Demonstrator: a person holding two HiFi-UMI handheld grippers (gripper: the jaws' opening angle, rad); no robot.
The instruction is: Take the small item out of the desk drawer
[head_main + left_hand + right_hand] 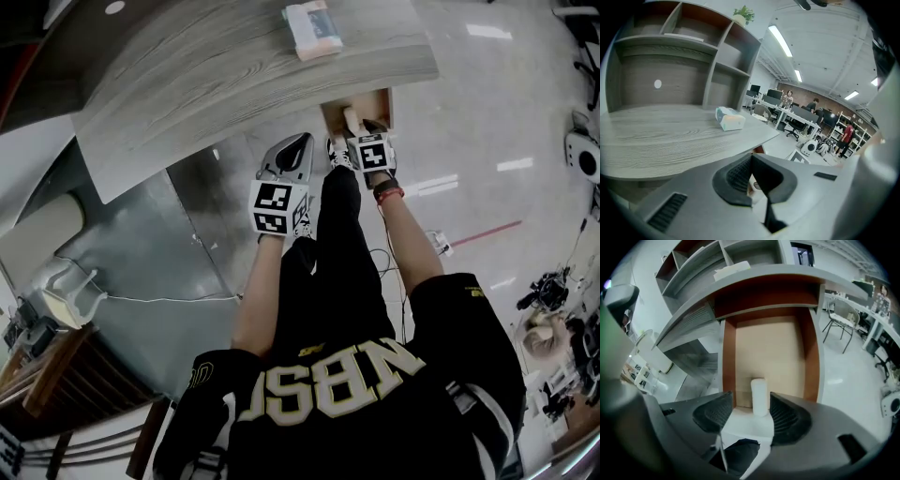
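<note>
Already open: the drawer (728, 362), pulled out from under the grey desk (670, 136), its wooden floor bare apart from one thing. That thing is the small item, a short white cylinder (759, 394). It stands upright at the near end of the drawer, straight ahead of my right tongs (751, 401), in the gap between their two pads.

Right tongs: spread wide, angled steeply down into the drawer. The pads flank the cylinder, but a gap shows on each side. No contact, nothing held.

Left tongs (751, 161): pads brought together at the tips, nothing between them. They hang to the left of the right tongs, in front of the desk edge and clear of the drawer. A tissue pack (730, 118) lies on the desk top beyond them; not part of this job.

Progress, as I judge it: drawer opening done, approach nearly done. Left to do: close the right tongs on the cylinder, lift it clear of the drawer walls, bring it out. Roughly halfway. The cylinder looks light and could tip if one pad lands first.
</note>
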